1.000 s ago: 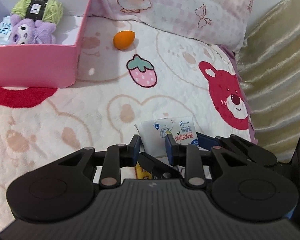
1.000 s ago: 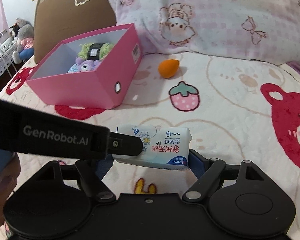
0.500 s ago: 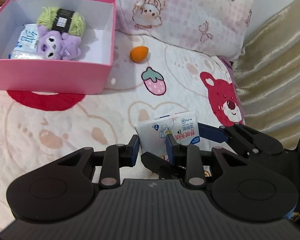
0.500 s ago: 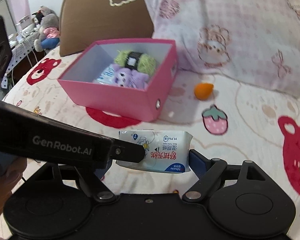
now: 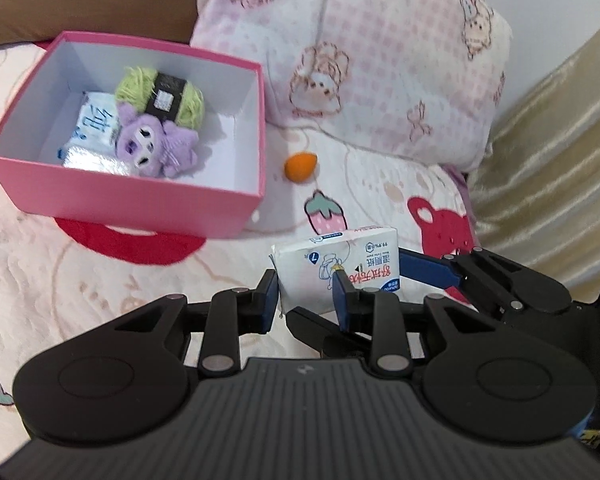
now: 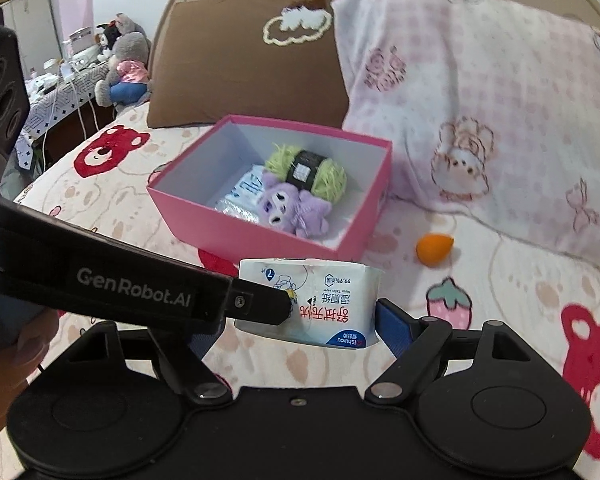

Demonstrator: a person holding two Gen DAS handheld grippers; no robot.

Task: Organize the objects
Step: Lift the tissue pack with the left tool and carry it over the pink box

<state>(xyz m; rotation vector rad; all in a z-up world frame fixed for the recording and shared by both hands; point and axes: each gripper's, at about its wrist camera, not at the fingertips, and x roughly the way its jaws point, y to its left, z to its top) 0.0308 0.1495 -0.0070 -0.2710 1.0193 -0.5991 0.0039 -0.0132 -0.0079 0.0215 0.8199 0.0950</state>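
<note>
Both hand-held grippers have lifted the wipes pack (image 6: 312, 300) off the bed, left (image 5: 306, 296) pinching its end, right (image 6: 300, 320) clamped wide across its long axis, with the pink box (image 6: 260, 236) just ahead, slightly left.

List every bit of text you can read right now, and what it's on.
"GenRobot.AI": side of the left gripper.
"ishurou": blue corner of the wipes pack.
"99.9%": wipes pack, upside down.
"7": blue badge on the wipes pack.
Large red Chinese characters on the wipes pack: upside down, not reliably readable.
Yarn label: too blurred.
</note>
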